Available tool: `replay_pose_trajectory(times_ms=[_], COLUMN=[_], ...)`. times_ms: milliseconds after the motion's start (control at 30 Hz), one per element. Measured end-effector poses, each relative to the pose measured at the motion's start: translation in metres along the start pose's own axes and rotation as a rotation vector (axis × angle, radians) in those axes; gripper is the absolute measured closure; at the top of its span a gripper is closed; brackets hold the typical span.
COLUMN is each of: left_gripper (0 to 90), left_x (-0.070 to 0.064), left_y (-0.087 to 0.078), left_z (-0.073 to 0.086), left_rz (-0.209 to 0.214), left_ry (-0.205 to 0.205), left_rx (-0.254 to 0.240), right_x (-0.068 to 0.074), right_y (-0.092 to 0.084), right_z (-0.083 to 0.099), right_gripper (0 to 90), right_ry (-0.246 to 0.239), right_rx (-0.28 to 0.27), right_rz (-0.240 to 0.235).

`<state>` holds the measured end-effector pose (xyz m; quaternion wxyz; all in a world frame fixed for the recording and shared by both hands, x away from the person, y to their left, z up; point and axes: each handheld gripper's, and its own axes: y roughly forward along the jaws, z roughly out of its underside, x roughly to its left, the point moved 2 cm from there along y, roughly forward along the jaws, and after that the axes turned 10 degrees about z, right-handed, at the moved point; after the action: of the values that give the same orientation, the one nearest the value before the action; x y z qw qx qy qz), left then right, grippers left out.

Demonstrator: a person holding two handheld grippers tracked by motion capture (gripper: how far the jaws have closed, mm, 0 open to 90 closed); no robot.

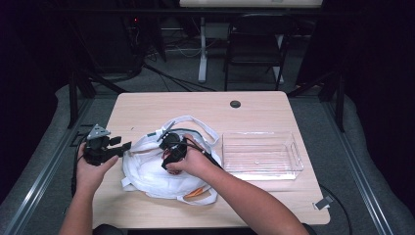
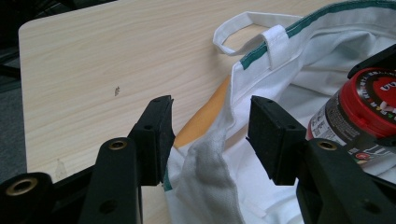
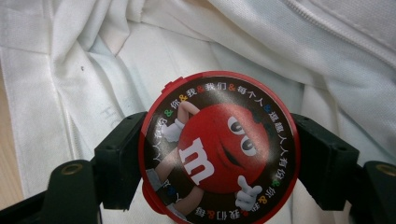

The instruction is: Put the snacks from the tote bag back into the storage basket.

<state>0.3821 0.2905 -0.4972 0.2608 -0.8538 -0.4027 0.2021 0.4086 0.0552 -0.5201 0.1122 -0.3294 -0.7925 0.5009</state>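
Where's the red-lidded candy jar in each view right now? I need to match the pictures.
High view: the candy jar sits mid-table, over the white bag, in the right gripper.
Left gripper view: at the right edge, beyond the left gripper.
Right gripper view: its lid fills the centre, clamped between the jaws.
Shared landmark: the white bag.

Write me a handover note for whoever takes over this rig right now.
Right gripper: shut on the red-lidded candy jar, held over the white tote bag.
Left gripper: jaws open around the bag's rim, fabric between them, not pinched.
Clear plastic bin: empty, right of the bag.
Done: jar gripped.
Left: probably move the jar into the bin, though the direction is unclear.
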Motion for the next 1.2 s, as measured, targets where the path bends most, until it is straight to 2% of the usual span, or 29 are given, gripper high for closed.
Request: replay_pose_trajectory(times_ms=[67, 333, 667, 1200], left_gripper=[50.3, 50.3, 50.3, 50.3], left_x=[0.000, 0.000, 0.000, 0.000], left_y=[0.000, 0.000, -0.001, -0.001], left_z=[0.000, -0.001, -0.001, -0.001], left_rz=[0.000, 0.000, -0.001, -0.002], left_ry=[0.001, -0.002, 0.001, -0.002], left_rx=[0.002, -0.005, -0.007, -0.011], right_x=[-0.001, -0.002, 0.000, 0.001], right_y=[-0.005, -0.018, -0.034, -0.065], right_z=[0.000, 0.000, -0.002, -0.008], right_gripper=[24.7, 24.7, 24.7, 24.7], right_ry=[-0.015, -0.021, -0.040, -0.040], right_rx=[0.009, -0.006, -0.018, -0.058], right_rz=[0.012, 0.030, 0.031, 0.013])
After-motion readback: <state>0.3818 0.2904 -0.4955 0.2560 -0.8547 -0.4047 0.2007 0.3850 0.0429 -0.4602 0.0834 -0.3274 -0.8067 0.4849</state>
